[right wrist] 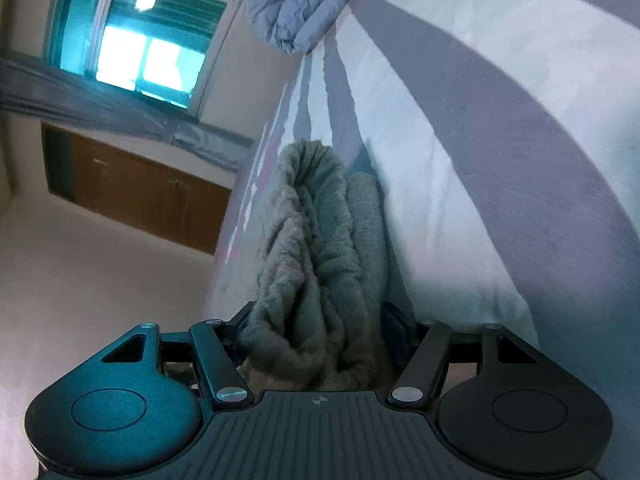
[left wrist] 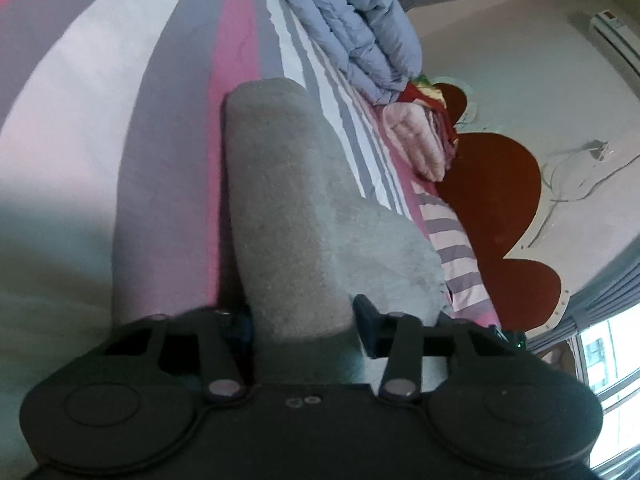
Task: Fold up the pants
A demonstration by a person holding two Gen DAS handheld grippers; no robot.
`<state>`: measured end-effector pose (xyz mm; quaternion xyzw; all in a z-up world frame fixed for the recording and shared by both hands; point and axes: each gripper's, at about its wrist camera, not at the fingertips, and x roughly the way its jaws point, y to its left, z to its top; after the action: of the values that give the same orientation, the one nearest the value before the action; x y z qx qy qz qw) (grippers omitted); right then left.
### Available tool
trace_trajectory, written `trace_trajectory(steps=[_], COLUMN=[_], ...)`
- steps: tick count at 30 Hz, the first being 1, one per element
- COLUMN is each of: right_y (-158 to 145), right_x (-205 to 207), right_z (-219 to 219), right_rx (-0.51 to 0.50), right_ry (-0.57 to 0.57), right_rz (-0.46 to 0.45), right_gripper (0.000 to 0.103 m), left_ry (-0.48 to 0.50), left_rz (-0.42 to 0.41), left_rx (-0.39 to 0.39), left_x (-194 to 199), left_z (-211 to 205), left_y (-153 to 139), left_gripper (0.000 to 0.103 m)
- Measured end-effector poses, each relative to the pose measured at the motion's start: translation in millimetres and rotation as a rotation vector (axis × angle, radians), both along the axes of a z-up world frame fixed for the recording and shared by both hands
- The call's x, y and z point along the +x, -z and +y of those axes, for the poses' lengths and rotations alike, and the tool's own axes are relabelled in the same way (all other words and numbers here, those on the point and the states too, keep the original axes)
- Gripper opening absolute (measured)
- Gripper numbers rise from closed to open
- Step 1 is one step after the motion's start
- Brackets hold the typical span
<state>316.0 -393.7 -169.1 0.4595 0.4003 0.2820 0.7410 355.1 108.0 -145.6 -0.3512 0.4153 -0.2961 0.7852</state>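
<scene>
The grey fleece pants (left wrist: 288, 208) lie on the striped bed sheet (left wrist: 80, 120), stretched away from my left gripper. My left gripper (left wrist: 304, 316) has its jaws closed on the near end of the pants; the fabric fills the gap between them. In the right wrist view the pants (right wrist: 320, 248) bunch in thick folds against the sheet (right wrist: 480, 120). My right gripper (right wrist: 316, 320) is shut on this bunched end, with the fabric packed between its fingers.
A folded blue-grey quilt (left wrist: 348, 28) and a pink folded blanket (left wrist: 416, 140) lie near the red headboard (left wrist: 496, 200). A wall air conditioner (left wrist: 616, 36) is at right. The quilt (right wrist: 296, 4), a window (right wrist: 140, 28) and a wooden cabinet (right wrist: 136, 188) show in the right view.
</scene>
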Motion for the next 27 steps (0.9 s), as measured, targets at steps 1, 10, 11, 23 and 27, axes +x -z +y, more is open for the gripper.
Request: trace_trajectory(steps=[1,10,11,23,27], right_y=[-1,-35,-40,-53,-22], right_x=[5,23,30,185,221], right_z=[4,18,24,103,117], right_rx=[-0.019,-0.048,-0.047,-0.035,-0.092], right_ry=[-0.005,-0.054,-0.061,-0.146,-0.139], right_rz=[0.009,-0.085,-0.109,-0.19,-0.143], right_gripper=[0.065,0.05,0.05,0.049,0.056], left_ry=[-0.016,-0.067,-0.072,-0.209,-0.193], left_rz=[-0.004,-0.114,-0.129,-0.168,-0.116], left_rx=[-0.014,-0.112,-0.108,-0.04,-0.017], left_x=[-2,-10,-5,122,143], left_z=[0,16,20,76,84], left_y=[1,-23,-29,-35,-2], left_gripper=[0.025,0.016,0.016,0.016,0.022])
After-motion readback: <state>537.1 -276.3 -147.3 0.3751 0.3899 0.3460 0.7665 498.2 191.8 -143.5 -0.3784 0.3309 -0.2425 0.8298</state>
